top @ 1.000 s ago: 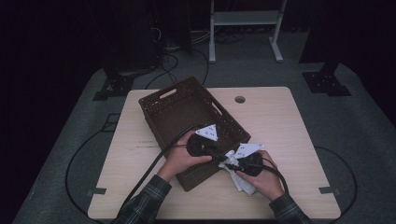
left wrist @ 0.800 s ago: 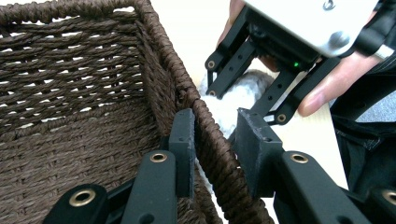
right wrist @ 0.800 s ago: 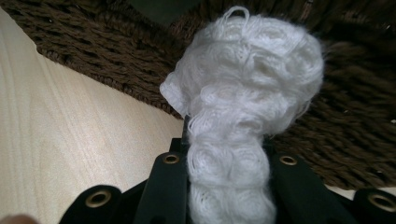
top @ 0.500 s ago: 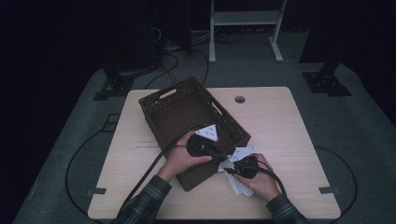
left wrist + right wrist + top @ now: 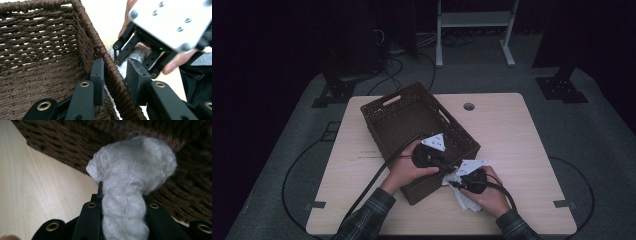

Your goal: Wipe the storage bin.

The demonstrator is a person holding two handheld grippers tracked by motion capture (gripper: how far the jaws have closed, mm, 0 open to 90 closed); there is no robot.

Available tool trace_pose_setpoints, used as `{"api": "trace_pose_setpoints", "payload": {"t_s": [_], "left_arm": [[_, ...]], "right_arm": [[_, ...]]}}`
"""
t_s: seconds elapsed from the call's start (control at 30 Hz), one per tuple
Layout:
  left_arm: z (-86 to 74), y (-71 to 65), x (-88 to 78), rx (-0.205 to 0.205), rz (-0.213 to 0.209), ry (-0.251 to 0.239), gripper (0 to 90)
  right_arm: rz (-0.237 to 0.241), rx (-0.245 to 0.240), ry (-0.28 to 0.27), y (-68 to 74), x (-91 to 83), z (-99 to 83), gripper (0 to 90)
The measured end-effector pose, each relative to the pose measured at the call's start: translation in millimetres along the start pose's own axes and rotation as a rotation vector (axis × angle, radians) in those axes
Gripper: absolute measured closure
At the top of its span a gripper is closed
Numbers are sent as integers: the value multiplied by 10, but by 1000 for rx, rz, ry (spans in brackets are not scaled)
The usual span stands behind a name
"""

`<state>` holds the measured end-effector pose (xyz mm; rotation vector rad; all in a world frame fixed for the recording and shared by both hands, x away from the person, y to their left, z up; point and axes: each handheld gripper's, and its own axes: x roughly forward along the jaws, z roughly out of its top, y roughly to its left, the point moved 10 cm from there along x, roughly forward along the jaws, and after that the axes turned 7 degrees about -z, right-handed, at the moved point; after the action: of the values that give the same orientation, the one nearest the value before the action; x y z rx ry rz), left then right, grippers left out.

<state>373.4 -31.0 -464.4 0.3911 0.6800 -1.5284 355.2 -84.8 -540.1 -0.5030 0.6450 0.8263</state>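
Observation:
A brown woven basket (image 5: 397,97) stands on the wooden table. My left gripper (image 5: 448,164) straddles its near right wall and is shut on the rim (image 5: 113,72), one jaw inside and one outside. My right gripper (image 5: 455,176) is just beside it at the basket's near corner. It is shut on a bunched white cloth (image 5: 135,165), which bulges past its fingertips (image 5: 122,202) and almost reaches the basket's outer wall (image 5: 190,182). More of the cloth (image 5: 466,201) hangs out below the right hand.
Bare light wood table (image 5: 512,130) lies to the right of the basket and behind it. A small round hole (image 5: 469,106) sits near the far edge. Black cables trail from both grippers off the near edge. Dark floor and stands surround the table.
The right hand has edged slightly left toward the basket's corner with the cloth. The left hand has stayed on the rim.

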Motion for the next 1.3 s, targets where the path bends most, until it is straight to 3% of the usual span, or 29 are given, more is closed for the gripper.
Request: {"api": "trace_pose_setpoints", "payload": {"t_s": [0.2, 0.43, 0.67, 1.3], "left_arm": [[-1, 3, -2, 6, 1, 3, 672], [-1, 2, -1, 7, 3, 3, 673], [3, 5, 1, 12, 4, 0, 673], [6, 2, 5, -3, 7, -6, 673]], "right_arm": [[0, -18, -26, 54, -47, 78, 750], [16, -32, 37, 68, 85, -41, 749], [21, -40, 50, 119, 96, -55, 748], [23, -103, -85, 301, -132, 287, 752]]}}
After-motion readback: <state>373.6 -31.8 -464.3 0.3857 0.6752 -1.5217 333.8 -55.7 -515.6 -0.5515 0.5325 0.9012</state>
